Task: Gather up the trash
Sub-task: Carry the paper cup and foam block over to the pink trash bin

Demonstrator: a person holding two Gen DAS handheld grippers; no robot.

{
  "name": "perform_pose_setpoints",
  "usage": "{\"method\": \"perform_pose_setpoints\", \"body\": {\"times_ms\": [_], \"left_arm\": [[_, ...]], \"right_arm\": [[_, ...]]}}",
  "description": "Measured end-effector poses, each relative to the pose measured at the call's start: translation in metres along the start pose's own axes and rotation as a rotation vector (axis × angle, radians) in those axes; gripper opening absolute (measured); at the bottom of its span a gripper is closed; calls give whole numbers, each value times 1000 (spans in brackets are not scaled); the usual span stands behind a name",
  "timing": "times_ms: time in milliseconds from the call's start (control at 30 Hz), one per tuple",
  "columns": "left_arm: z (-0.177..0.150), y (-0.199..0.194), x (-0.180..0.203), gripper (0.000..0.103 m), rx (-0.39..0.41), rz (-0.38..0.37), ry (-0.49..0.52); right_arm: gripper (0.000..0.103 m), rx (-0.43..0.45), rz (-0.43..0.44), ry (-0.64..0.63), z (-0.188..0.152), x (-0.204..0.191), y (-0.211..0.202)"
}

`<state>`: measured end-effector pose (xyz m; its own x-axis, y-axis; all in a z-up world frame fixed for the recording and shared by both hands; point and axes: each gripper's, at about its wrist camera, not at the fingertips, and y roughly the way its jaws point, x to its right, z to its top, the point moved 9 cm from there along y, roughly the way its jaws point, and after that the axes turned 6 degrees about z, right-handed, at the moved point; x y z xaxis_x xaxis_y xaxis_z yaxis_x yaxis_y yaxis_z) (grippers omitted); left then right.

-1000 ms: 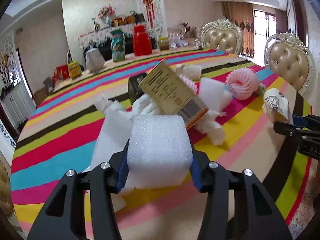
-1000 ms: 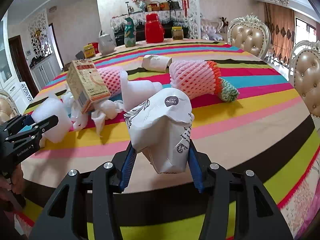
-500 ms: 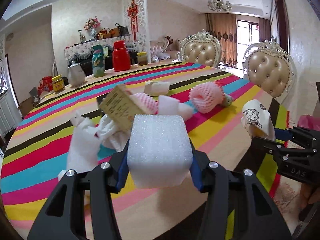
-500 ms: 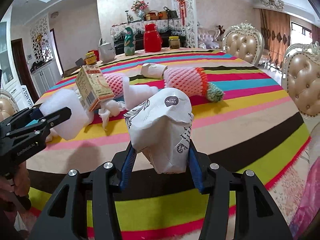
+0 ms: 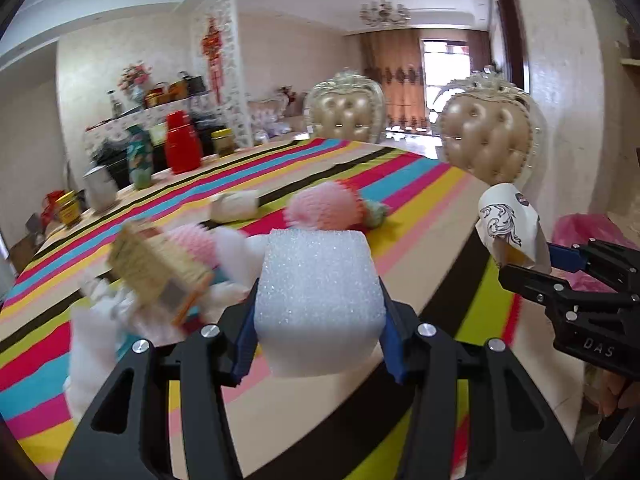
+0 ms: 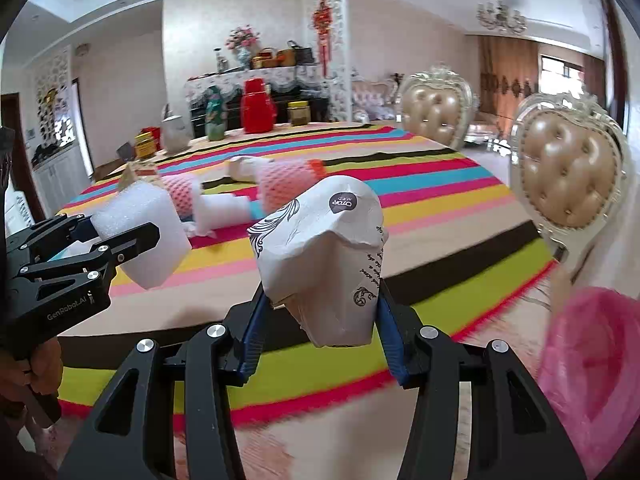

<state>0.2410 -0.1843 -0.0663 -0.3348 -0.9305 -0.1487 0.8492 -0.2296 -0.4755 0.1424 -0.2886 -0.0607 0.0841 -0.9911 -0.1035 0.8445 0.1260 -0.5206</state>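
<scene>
My left gripper (image 5: 318, 332) is shut on a white foam block (image 5: 318, 300), held above the near edge of the striped table (image 5: 420, 276). My right gripper (image 6: 320, 332) is shut on a crumpled white paper cup (image 6: 320, 256) with black print. Each gripper shows in the other's view: the right gripper (image 5: 532, 260) with its paper cup (image 5: 508, 224) at the right, the left gripper (image 6: 116, 236) with its foam block (image 6: 140, 232) at the left. A pink bag (image 6: 592, 364) sits low at the right, past the table edge. More trash stays on the table: a yellow carton (image 5: 160, 272), pink foam netting (image 5: 326, 208), white wrapping (image 5: 96, 340).
Two padded gold chairs (image 6: 572, 176) stand along the table's right side. Bottles, a red jug (image 6: 258, 106) and jars stand at the table's far end. A hand (image 6: 36, 368) holds the left gripper's handle. Floor shows below the table edge.
Both grippers have swung right and drawn back from the table's middle with their loads still gripped. The trash pile has slid left and the pink bag has come into view.
</scene>
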Motion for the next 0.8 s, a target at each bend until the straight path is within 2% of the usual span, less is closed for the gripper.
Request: {"method": "perform_pose_setpoints", "body": {"times_ms": [267, 533, 800], "left_arm": [[28, 6, 79, 50, 44, -168, 53], [53, -3, 186, 50, 99, -379, 134], [62, -5, 277, 50, 87, -550, 186]], "right_arm": [[48, 60, -162, 79, -10, 68, -43], [49, 85, -360, 188, -35, 151, -98], [49, 71, -494, 276, -68, 223, -131]]}}
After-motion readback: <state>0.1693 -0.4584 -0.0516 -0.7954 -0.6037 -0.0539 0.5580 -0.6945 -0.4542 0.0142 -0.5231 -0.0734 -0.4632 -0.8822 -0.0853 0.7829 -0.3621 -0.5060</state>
